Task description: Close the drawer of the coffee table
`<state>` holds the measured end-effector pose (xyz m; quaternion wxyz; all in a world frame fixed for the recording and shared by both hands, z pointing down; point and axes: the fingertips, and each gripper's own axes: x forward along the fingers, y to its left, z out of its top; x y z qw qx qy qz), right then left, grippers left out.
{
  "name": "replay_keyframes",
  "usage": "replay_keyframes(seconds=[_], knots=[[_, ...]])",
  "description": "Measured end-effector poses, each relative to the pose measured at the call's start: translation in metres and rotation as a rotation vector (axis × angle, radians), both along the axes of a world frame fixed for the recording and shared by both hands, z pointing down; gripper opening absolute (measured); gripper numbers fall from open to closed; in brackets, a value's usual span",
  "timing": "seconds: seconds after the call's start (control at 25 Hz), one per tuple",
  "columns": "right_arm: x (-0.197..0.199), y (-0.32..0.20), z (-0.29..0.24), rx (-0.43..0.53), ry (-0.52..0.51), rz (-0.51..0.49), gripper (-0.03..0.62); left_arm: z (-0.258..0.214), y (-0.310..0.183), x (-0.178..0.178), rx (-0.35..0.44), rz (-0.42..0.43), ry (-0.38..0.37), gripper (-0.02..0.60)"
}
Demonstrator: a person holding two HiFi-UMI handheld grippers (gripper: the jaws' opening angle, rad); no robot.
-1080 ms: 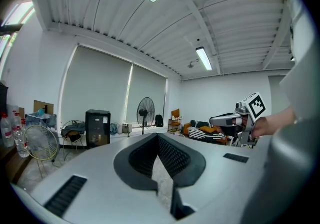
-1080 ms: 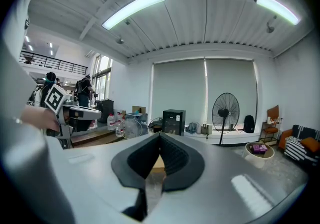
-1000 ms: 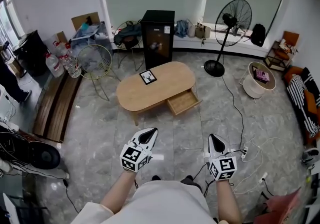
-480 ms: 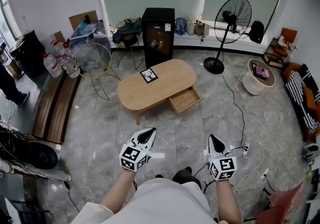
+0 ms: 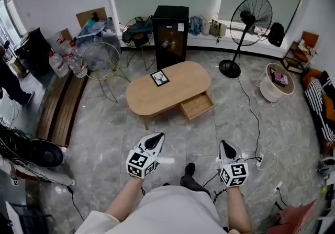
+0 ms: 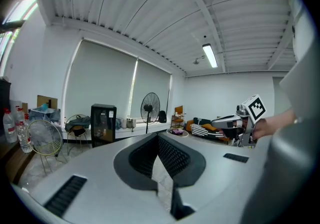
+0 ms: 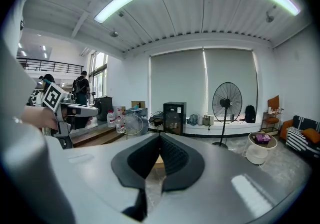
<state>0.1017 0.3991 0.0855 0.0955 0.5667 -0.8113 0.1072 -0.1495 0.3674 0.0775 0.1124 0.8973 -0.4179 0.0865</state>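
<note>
Head view: you stand well apart from the coffee table (image 5: 180, 85), which lies at your 12 o'clock on the grey stone floor. Its drawer (image 5: 197, 106) hangs open at the tabletop's 5 o'clock edge, its open end facing you. A marker card (image 5: 159, 78) rests on the top near the 11 o'clock side. Your left gripper (image 5: 156, 137) and right gripper (image 5: 225, 145) are held out in front of you, both pointing toward the table and neither near it. A power strip and loose cables (image 5: 260, 159) trail on the floor at 3 o'clock from your right gripper, and one cable runs up toward the standing fan (image 5: 255, 15).

Left gripper view: the left gripper (image 6: 158, 138) has its jaws pressed together with nothing between them.

Right gripper view: the right gripper (image 7: 160, 137) is likewise closed and empty; a sliver of tan wood (image 7: 159, 161) shows below its tips, probably the table.

The closing has not begun. As you walk in, a foot could catch those cables. A push at one corner of the drawer front could skew and jam the drawer. Narrow closed tips could also slip off the front, and a hard shove might slide the light table on the smooth floor.
</note>
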Motion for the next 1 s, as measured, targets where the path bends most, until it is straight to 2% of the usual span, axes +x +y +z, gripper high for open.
replay_keyframes(seconds=[0.36, 1.0], knots=[[0.021, -0.076, 0.015, -0.014, -0.026, -0.051, 0.011, 0.006, -0.06, 0.025, -0.017, -0.035, -0.029, 0.006], [0.086, -0.186, 0.04, -0.037, -0.046, -0.127, 0.011, 0.022, -0.159, 0.098, -0.017, -0.088, -0.053, 0.006]])
